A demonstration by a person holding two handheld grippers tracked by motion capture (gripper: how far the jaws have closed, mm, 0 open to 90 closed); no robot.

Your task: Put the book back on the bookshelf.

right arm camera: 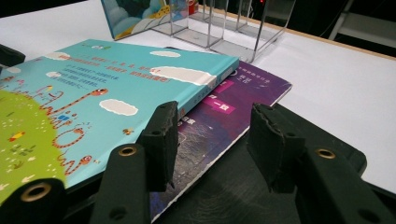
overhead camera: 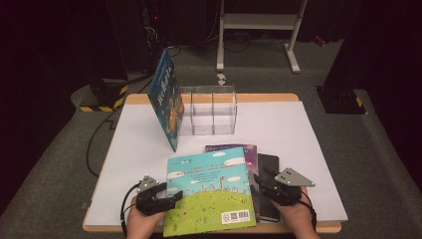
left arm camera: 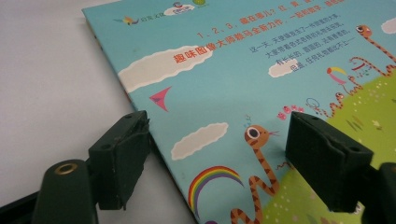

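Down at the lower centre of the high view, the sky-blue and green picture book [overhead camera: 211, 191] lies flat atop a purple book [overhead camera: 249, 154]. Left gripper [overhead camera: 166, 195] straddles its left edge with jaws spread, not pinching; right gripper [overhead camera: 263, 183] hangs open over the purple cover.

Book: you have a thin picture book [overhead camera: 211, 191] lying flat, cover side up, at the near edge of the worktop [overhead camera: 308, 134], between your two hands.
Cover: sky blue above with white clouds, green hill below, orange striped snakes, a small rainbow, red and white print, a barcode sticker at its near right corner.
Pose: closed, turned slightly askew to the worktop edge, its near edge reaching just over that edge.
Support: its right part rests on a purple book [overhead camera: 244, 152], which lies partly over a black book [overhead camera: 268, 174]; its left part lies on the white surface.
Left edge: it sits between the jaws, apart from both.
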